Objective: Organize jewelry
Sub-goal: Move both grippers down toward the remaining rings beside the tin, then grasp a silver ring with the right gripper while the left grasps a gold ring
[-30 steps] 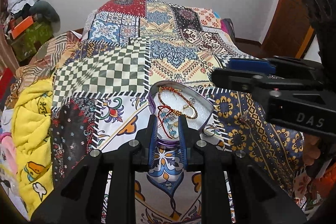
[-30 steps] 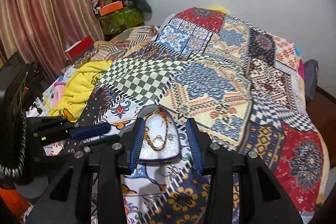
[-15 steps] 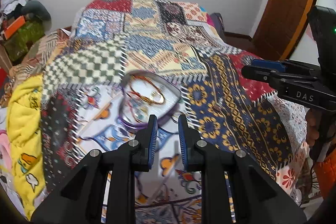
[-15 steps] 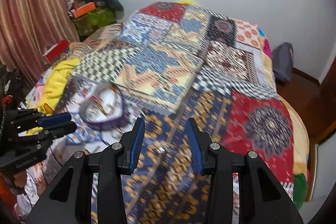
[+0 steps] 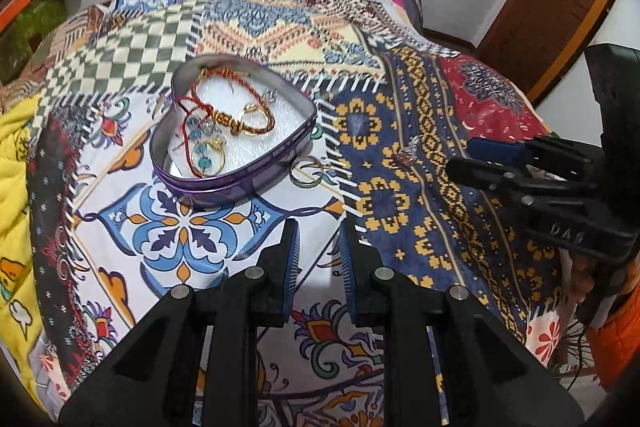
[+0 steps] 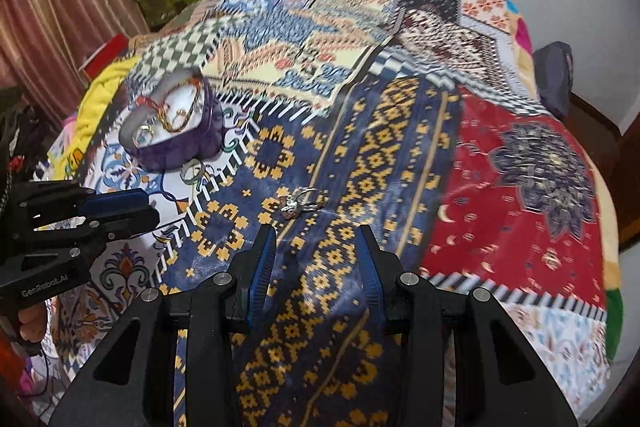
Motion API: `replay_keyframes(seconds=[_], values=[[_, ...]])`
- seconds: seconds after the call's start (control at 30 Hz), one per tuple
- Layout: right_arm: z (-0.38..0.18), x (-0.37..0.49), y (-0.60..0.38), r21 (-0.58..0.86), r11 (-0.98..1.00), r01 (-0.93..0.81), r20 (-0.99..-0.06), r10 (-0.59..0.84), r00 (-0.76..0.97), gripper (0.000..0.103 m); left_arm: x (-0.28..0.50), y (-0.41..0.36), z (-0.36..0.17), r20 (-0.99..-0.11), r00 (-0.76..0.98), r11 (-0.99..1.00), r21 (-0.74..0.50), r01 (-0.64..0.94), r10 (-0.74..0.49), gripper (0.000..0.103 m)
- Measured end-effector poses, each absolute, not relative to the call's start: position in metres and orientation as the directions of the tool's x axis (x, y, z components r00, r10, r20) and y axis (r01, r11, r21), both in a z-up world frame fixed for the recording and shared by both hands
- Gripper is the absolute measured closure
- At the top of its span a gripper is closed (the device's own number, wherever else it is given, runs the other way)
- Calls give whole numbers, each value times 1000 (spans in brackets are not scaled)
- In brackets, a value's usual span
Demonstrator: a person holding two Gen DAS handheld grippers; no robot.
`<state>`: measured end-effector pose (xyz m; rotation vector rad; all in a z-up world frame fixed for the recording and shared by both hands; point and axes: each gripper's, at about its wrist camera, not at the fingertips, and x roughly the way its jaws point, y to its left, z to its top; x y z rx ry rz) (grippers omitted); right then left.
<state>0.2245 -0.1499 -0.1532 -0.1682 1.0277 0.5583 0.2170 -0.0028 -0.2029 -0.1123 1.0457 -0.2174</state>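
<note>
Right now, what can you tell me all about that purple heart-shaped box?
The box is a shallow, heart-shaped tin with shiny purple walls and a white lining. It has no lid on and sits flat on the patterned blanket. Inside lie a red cord bracelet, gold chains and blue beads. A loose ring rests on the blanket just beside its wall. Neither gripper touches it.

Right claw (image 6: 316, 267) gapes wide, empty, above the quilt (image 6: 400, 155) — a small silver trinket (image 6: 298, 205) just ahead.

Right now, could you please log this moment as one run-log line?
left claw: open, empty | right claw: open, above small ring cluster | loose ring: beside heart tin
</note>
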Motion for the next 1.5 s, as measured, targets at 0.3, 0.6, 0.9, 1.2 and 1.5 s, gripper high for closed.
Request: replay_keyframes(seconds=[0.3,0.6,0.9,1.2,1.5], values=[[-172,243,-133,125,835,-536,-868,354,349,66,230,-3,-210,-850,476,974,-199,108,-227,84],[-173,244,-136,134,844,-519,-854,364,372,75,241,-14,-213,-852,485,980,-163,109,-196,72],[-159,240,-148,173,843,-509,-814,413,408,75,252,-20,-215,-852,506,991,-127,51,-136,72],[-153,237,-157,196,841,-504,-801,434,412,75,258,-28,-217,-847,527,998,-62,30,-69,83],[-138,231,-153,186,839,-512,-785,440,436,75,240,-21,-201,-829,551,996,-75,51,-91,83]])
